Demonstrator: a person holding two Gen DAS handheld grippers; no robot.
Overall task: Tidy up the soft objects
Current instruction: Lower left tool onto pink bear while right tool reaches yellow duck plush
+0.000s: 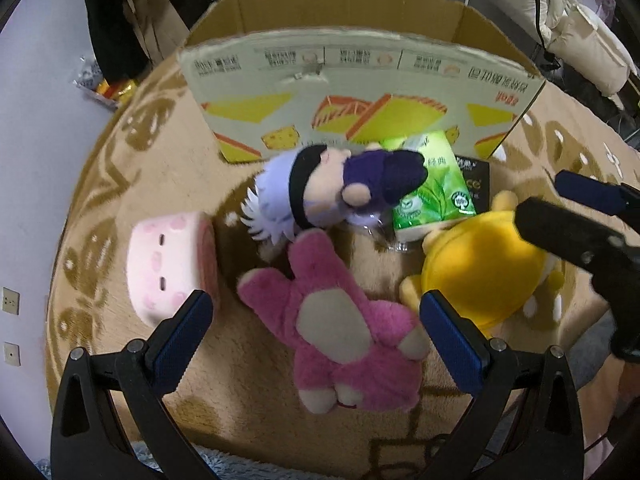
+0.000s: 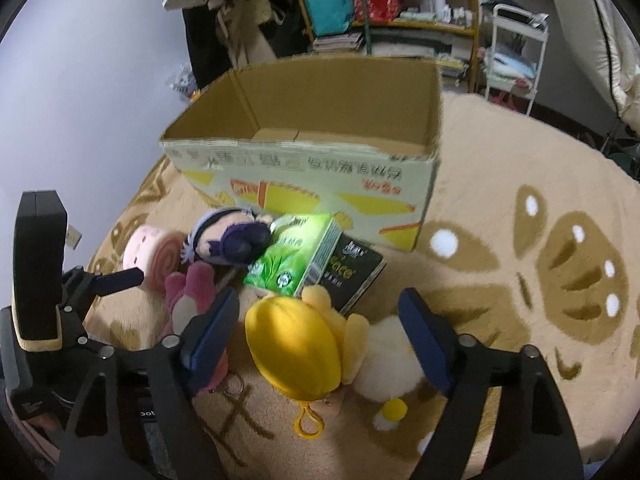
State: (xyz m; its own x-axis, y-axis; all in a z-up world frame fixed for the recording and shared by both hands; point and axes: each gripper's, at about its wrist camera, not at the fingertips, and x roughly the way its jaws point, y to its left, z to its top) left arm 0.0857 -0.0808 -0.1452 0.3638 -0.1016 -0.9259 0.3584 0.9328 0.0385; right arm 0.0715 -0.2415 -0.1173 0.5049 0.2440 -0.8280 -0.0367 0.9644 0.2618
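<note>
A: Left wrist view. Pink plush bear (image 1: pixel 344 320) lies flat on the tan rug (image 1: pixel 100 208), directly between and just beyond the left gripper (image 1: pixel 316 320). Long axis runs from upper left (a paw toward the pink roll cushion (image 1: pixel 168 264)) to lower right, head end nearest the camera. Jaws stand wide, nothing clasped; the pads flank the bear's body without touching it.

B: And the right side?

A: Right wrist view. Yellow plush (image 2: pixel 296 348) sits between the right gripper (image 2: pixel 316 336) pads, slightly nearer the left pad. Jaws are parted, no pad pressing on it. Its long axis slants from the yellow hood toward the pale body at lower right.

B: So each hand has its own toy. Which is nearer?

A: Left to the bear, right to the yellow one; the toys lie just beside each other. The bear looks the better centred.

B: Destination?

A: Judging by the task, the open cardboard box (image 2: pixel 304 152), beyond both toys, past the purple-capped doll (image 1: pixel 320 188) and green tissue pack (image 1: pixel 436 192). The box looks empty inside.
</note>
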